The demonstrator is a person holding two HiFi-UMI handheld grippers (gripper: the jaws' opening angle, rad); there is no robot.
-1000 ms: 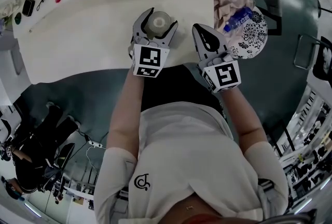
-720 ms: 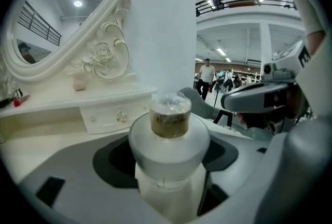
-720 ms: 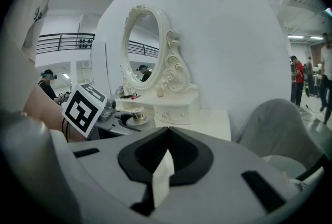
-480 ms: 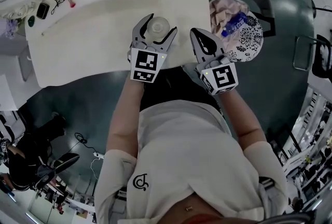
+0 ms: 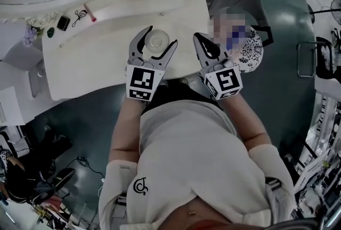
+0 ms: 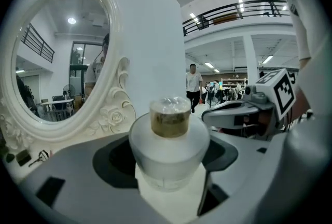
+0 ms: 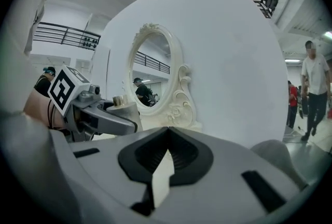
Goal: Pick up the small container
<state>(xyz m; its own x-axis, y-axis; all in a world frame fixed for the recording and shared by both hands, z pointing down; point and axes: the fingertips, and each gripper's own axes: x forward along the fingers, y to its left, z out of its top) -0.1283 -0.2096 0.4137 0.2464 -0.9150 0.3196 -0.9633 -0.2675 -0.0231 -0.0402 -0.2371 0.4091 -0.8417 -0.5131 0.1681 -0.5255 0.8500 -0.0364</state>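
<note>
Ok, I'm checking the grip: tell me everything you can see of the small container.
The small container is a squat, round jar of frosted white, glass-like material, with a narrower brownish-gold cap that has a clear top. It stands upright, clamped by its body between the left tongs, over the white dressing table. Nothing else touches it.

Left grey two-jaw tool [image 5: 158, 37]: jaws clamped on small frosted jar [image 6: 169, 137], forearm [image 5: 128, 122] extended. Right grey two-jaw tool [image 5: 199, 38]: jaws pressed together, empty, just beside left.
</note>
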